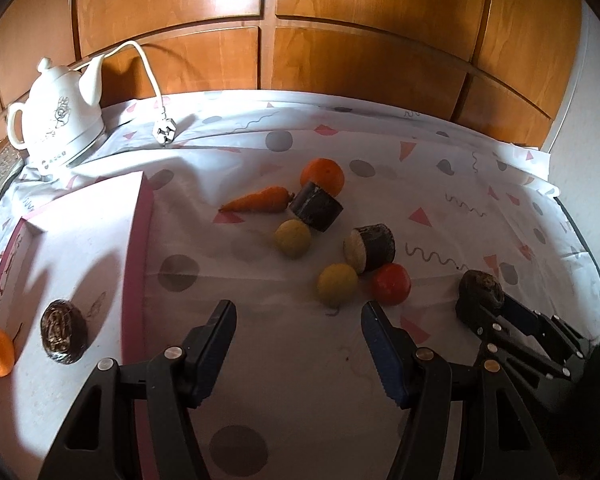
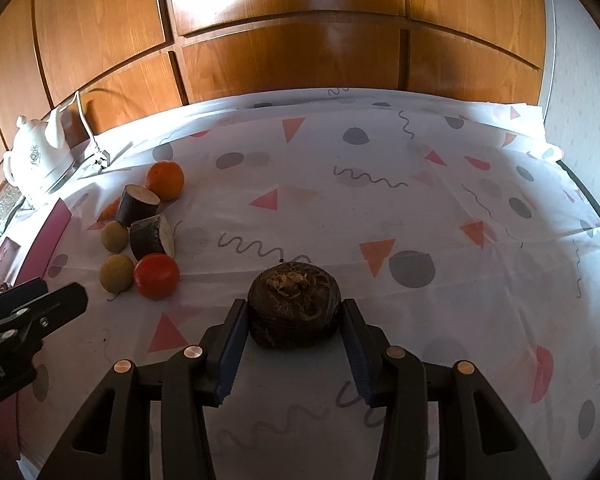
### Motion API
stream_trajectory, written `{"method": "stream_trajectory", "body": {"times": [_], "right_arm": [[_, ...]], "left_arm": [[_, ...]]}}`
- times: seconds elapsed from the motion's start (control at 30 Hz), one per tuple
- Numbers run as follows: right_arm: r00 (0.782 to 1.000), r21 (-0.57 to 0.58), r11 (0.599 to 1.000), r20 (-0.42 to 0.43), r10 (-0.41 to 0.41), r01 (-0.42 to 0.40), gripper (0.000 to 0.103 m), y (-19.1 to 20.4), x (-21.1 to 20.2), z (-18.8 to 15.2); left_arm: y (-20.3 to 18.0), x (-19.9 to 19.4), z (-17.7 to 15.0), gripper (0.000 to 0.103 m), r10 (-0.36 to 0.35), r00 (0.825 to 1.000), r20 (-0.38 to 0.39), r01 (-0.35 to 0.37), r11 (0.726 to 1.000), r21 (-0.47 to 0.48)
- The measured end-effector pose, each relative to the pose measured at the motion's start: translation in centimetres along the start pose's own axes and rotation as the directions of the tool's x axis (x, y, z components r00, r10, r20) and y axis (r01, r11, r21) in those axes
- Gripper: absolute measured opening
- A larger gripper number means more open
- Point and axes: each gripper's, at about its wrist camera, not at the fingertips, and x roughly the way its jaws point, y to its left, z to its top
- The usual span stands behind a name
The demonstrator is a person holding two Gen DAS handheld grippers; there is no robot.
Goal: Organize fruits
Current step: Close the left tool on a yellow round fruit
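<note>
Our right gripper (image 2: pixel 294 312) squeezes a dark round lump (image 2: pixel 294 308); our left gripper (image 1: pixel 298 312) is wide apart, holding nothing.

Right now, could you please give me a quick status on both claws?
Right claw shut on dark root chunk. Left claw open, empty. Pink tray holds two pieces. Nothing blocking.

The only readable lettering is a cut-off white "ool.AI" on the black body of the left gripper (image 2: pixel 32 312), at the near left edge of the right wrist view.
</note>
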Motion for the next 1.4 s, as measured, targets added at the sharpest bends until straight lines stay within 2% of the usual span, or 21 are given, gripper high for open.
{"method": "stream_trajectory", "body": {"times": [0.17,0.5,0.77,0.83,0.93,1.13,1.33,1.4], "right_arm": [[1.000,-0.003,1.000,0.003,-0.004,0.004,0.047,0.0,0.1,-0.1],[1.000,-0.004,1.000,0.001,-0.006,0.006,0.047,0.0,0.3,-0.2],[1.000,0.001,1.000,0.005,-0.001,0.001,0.047,0.0,0.4,-0.2],[1.000,0.001,1.000,0.005,-0.001,0.001,0.047,0.0,0.4,-0.2],[1.000,0.004,1.000,0.007,0.002,-0.002,0.047,0.0,0.4,-0.3],[1.000,0.003,1.000,0.008,0.002,-0.002,0.047,0.0,0.4,-0.3],[1.000,-0.001,1.000,0.007,-0.002,0.002,0.047,0.1,0.5,-0.2],[1.000,-0.007,1.000,0.006,-0.009,0.009,0.047,0.2,0.5,-0.2]], "left_arm": [[-0.4,1.1,0.4,0.062,-0.015,1.000,-0.012,0.015,1.000,-0.003],[-0.8,3.1,0.7,0.048,-0.080,0.996,-0.034,0.080,0.997,-0.010],[-1.2,3.8,1.2,0.046,-0.078,0.997,-0.026,0.078,0.997,-0.002],[-1.2,4.1,1.3,0.035,-0.066,0.998,-0.023,0.066,0.998,-0.003],[-1.1,4.4,1.4,0.025,-0.055,0.998,-0.020,0.055,0.999,-0.004],[-0.7,3.3,0.4,0.025,-0.062,0.998,-0.009,0.063,0.998,0.015],[-0.9,2.2,-1.3,0.025,-0.014,1.000,0.010,0.013,0.997,0.078],[-0.8,2.1,-1.3,0.025,-0.016,1.000,0.011,0.015,0.997,0.073]]}}
